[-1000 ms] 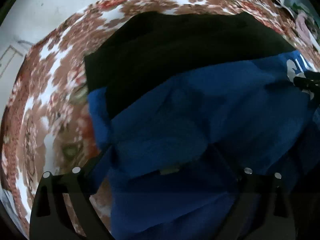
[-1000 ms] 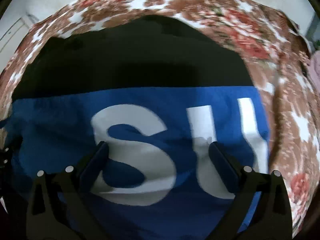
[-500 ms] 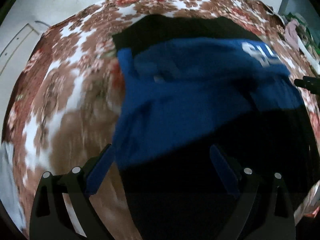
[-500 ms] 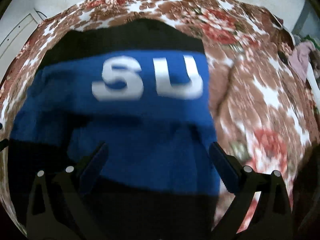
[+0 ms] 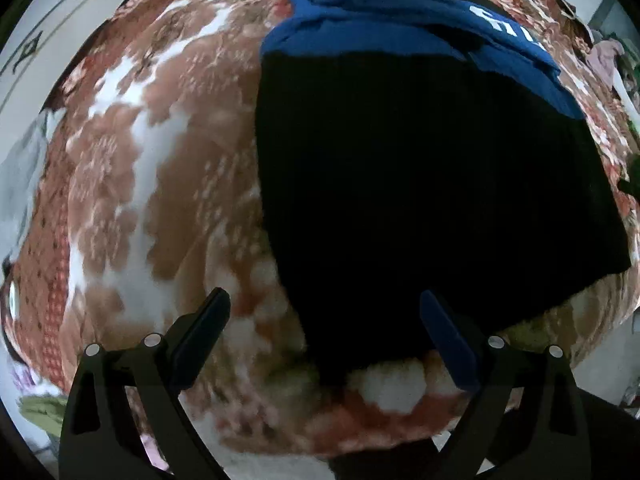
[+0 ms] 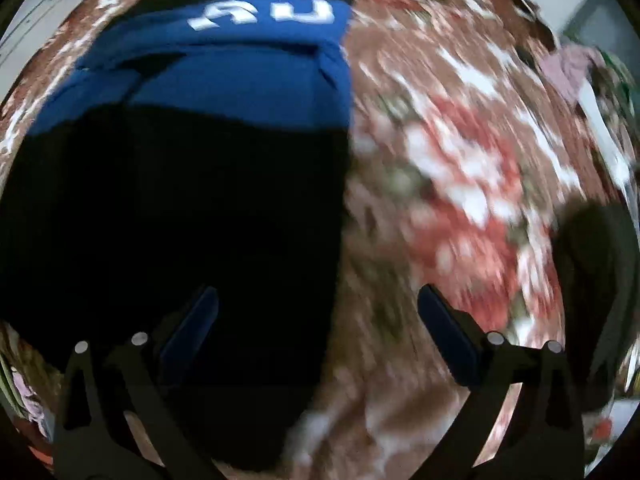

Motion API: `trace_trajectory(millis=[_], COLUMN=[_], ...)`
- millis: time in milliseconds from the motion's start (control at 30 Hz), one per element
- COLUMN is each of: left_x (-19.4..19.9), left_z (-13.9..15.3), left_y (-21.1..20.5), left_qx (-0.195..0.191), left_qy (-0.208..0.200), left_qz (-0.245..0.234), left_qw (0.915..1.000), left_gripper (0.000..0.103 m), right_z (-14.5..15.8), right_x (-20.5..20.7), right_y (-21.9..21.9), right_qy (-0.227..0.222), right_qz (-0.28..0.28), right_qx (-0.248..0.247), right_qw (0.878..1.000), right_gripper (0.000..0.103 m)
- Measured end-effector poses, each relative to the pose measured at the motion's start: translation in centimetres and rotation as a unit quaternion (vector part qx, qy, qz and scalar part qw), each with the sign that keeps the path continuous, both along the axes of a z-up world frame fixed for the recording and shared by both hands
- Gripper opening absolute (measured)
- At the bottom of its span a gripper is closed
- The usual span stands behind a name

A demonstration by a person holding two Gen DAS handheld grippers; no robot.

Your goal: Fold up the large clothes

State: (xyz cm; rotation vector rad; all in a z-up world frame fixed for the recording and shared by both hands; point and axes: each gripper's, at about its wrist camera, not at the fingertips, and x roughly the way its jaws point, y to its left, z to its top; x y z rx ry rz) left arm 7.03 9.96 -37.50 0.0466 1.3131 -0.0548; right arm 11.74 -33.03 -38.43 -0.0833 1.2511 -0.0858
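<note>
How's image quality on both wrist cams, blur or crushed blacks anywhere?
Left wrist: floral bedcover smeared by motion blur; black part of the garment is crushed, no fold detail; blue part fairly sharp. Right wrist: heavier streaking across the bedcover, white lettering soft; black area again featureless. Fisheye bends both.

A second ago the blue and black cloth garment with white lettering [image 5: 420, 152] filled both views, its blue part between the fingers. Now both the left gripper [image 5: 324, 316] and the right gripper [image 6: 318, 312] have drawn back, jaws spread and empty. The black half lies nearest, folded over the blue, on the brown floral bedspread [image 5: 160, 184].
</note>
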Motion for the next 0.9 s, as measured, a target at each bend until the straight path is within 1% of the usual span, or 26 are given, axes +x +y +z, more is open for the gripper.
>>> trace_trajectory(millis=[100, 167, 233, 300, 367, 400, 433, 467, 533, 567, 600, 633, 700, 733, 767, 833, 900], left_x=[-1.1, -1.1, -0.9, -0.6, -0.5, -0.3, -0.3, -0.2, 0.0, 0.1, 0.1, 0.0, 0.1, 0.2, 0.4, 0.6, 0.8], left_z=[-0.5, -0.9, -1.7, -2.1, -2.1, -2.1, -2.3, -2.7, -3.9, -4.4, -5.1, -5.2, -5.0, -4.5, -4.0, -3.2, -3.4], left_y=[0.8, 1.0, 1.2, 1.2, 0.9, 0.7, 0.4, 0.3, 0.2, 0.3, 0.5, 0.6, 0.7, 0.7, 0.6, 0.6, 0.4], left_qx=[-0.024, -0.044, -0.058, -0.077, -0.084, -0.100, -0.105, -0.105, -0.112, -0.117, -0.125, -0.135, -0.161, -0.179, -0.189, -0.194, -0.189], left_qy=[0.008, 0.009, 0.019, 0.020, 0.016, 0.011, 0.012, 0.019, 0.045, 0.056, 0.069, 0.071, 0.068, 0.063, 0.056, 0.045, 0.048], left_qz=[0.014, 0.024, 0.027, 0.033, 0.039, 0.032, 0.026, 0.024, 0.025, 0.030, 0.039, 0.045, 0.050, 0.050, 0.049, 0.048, 0.042], left_qw=[0.9996, 0.9987, 0.9978, 0.9963, 0.9956, 0.9945, 0.9940, 0.9940, 0.9923, 0.9910, 0.9890, 0.9873, 0.9834, 0.9805, 0.9792, 0.9788, 0.9798], left_gripper=[0.094, 0.094, 0.093, 0.092, 0.092, 0.092, 0.092, 0.092, 0.091, 0.089, 0.084, 0.083, 0.081, 0.079, 0.079, 0.081, 0.082], right_z=[-1.2, -1.8, -2.4, -2.6, -2.6, -2.9, -3.1, -3.2, -3.5, -3.8, -4.0, -4.3, -4.7, -4.7, -4.6, -4.2, -3.8], right_x=[-2.6, -3.7, -4.9, -5.5, -5.9, -6.0, -6.0, -6.1, -6.4, -6.6, -6.9, -7.0, -7.2, -7.2, -7.1, -6.7, -6.4], right_y=[-0.9, -1.1, -1.5, -2.0, -2.3, -2.3, -2.3, -2.2, -2.0, -1.8, -1.7, -1.6, -1.6, -1.5, -1.5, -1.0, -0.2], right_qy=[0.032, 0.043, 0.054, 0.058, 0.059, 0.064, 0.069, 0.071, 0.080, 0.085, 0.089, 0.092, 0.096, 0.095, 0.094, 0.091, 0.090], right_qz=[-0.015, -0.020, -0.031, -0.053, -0.072, -0.077, -0.080, -0.082, -0.086, -0.088, -0.091, -0.093, -0.099, -0.101, -0.101, -0.092, -0.083], right_qx=[0.009, 0.012, 0.017, 0.037, 0.055, 0.070, 0.079, 0.085, 0.107, 0.111, 0.116, 0.122, 0.130, 0.133, 0.137, 0.143, 0.147], right_qw=[0.999, 0.999, 0.998, 0.996, 0.994, 0.993, 0.991, 0.990, 0.987, 0.986, 0.985, 0.984, 0.982, 0.981, 0.981, 0.981, 0.982], right_gripper=[0.098, 0.098, 0.098, 0.098, 0.098, 0.098, 0.098, 0.098, 0.098, 0.098, 0.098, 0.097, 0.096, 0.094, 0.092, 0.091, 0.089])
